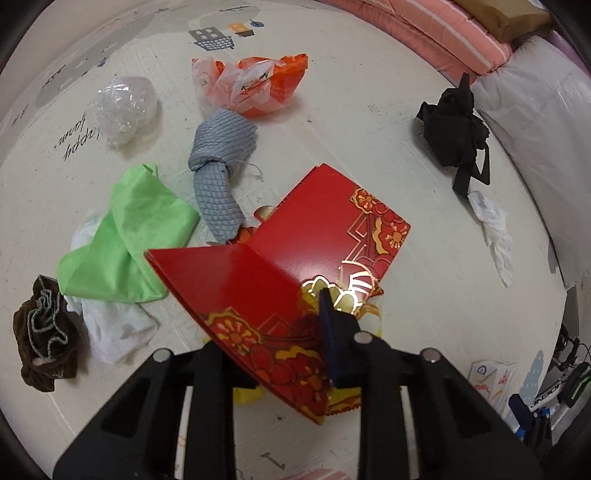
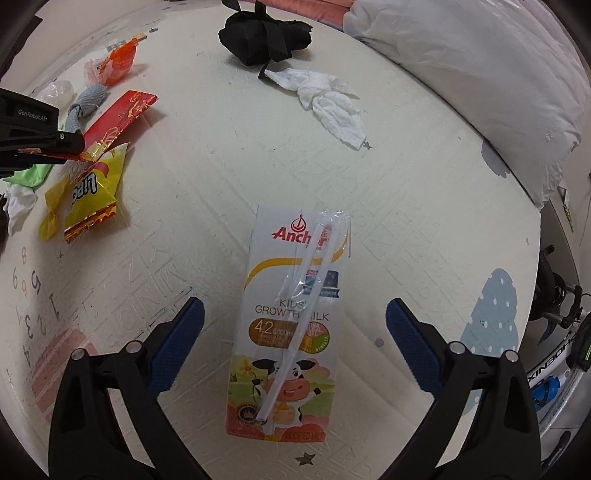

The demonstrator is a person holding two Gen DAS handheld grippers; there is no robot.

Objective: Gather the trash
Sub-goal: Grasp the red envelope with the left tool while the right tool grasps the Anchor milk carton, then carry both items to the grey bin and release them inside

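My left gripper (image 1: pixel 325 325) is shut on a red and gold paper envelope (image 1: pixel 295 258), holding it above the cream play mat (image 1: pixel 424 206); it also shows at the left of the right wrist view (image 2: pixel 114 122). My right gripper (image 2: pixel 295 332) is open, its blue pads either side of a flat Anchor milk carton (image 2: pixel 291 321) with a wrapped straw, lying on the mat. A yellow snack wrapper (image 2: pixel 92 192) lies under the envelope.
Scattered on the mat: green cloth (image 1: pixel 125 236), grey knotted cloth (image 1: pixel 218 173), orange plastic bag (image 1: pixel 255 85), clear plastic wad (image 1: pixel 122 107), brown cloth (image 1: pixel 48 336), black bag (image 2: pixel 266 29), white tissue (image 2: pixel 332 103). White bedding (image 2: pixel 480 85) lies at right.
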